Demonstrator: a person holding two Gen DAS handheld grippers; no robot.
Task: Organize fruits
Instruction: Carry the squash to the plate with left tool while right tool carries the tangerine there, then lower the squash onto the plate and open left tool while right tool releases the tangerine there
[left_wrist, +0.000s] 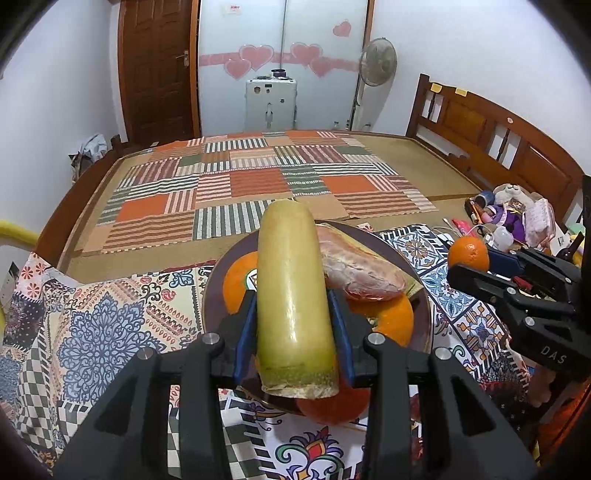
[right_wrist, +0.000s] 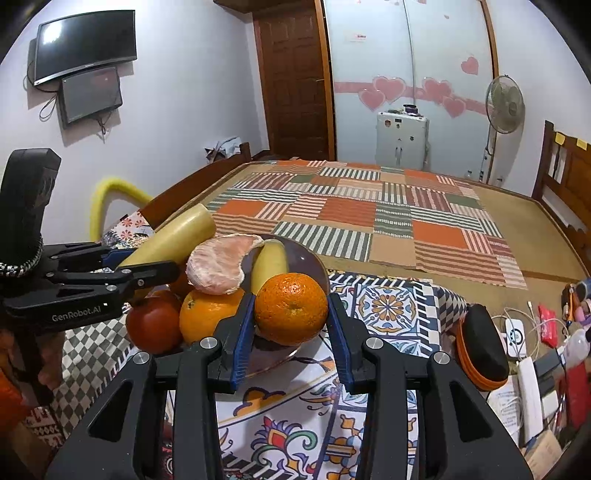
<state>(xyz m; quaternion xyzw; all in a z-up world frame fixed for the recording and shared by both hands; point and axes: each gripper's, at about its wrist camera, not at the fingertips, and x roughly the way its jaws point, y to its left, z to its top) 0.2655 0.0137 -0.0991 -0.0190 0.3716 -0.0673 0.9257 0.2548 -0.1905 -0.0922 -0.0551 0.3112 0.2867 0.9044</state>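
My left gripper (left_wrist: 295, 325) is shut on a long pale yellow-green fruit (left_wrist: 291, 295), held over the dark round plate (left_wrist: 424, 306). The plate holds a peeled pomelo piece (left_wrist: 362, 273), oranges (left_wrist: 240, 280) and a red fruit (left_wrist: 332, 406). My right gripper (right_wrist: 291, 325) is shut on an orange (right_wrist: 291, 306) just above the plate's near right edge (right_wrist: 317, 269). The right wrist view shows the left gripper (right_wrist: 147, 275) with its long fruit (right_wrist: 177, 236), the pomelo piece (right_wrist: 221, 266), another yellow-green fruit (right_wrist: 269, 262), a second orange (right_wrist: 207, 317) and a red apple (right_wrist: 155, 325).
The plate sits on a patterned cloth (right_wrist: 391, 306) at the near end of a bed with a striped patchwork mat (left_wrist: 240, 195). Clutter of toys, cables and a black-and-orange case (right_wrist: 480, 343) lies to the right. A wooden headboard (left_wrist: 498, 147) stands at the right.
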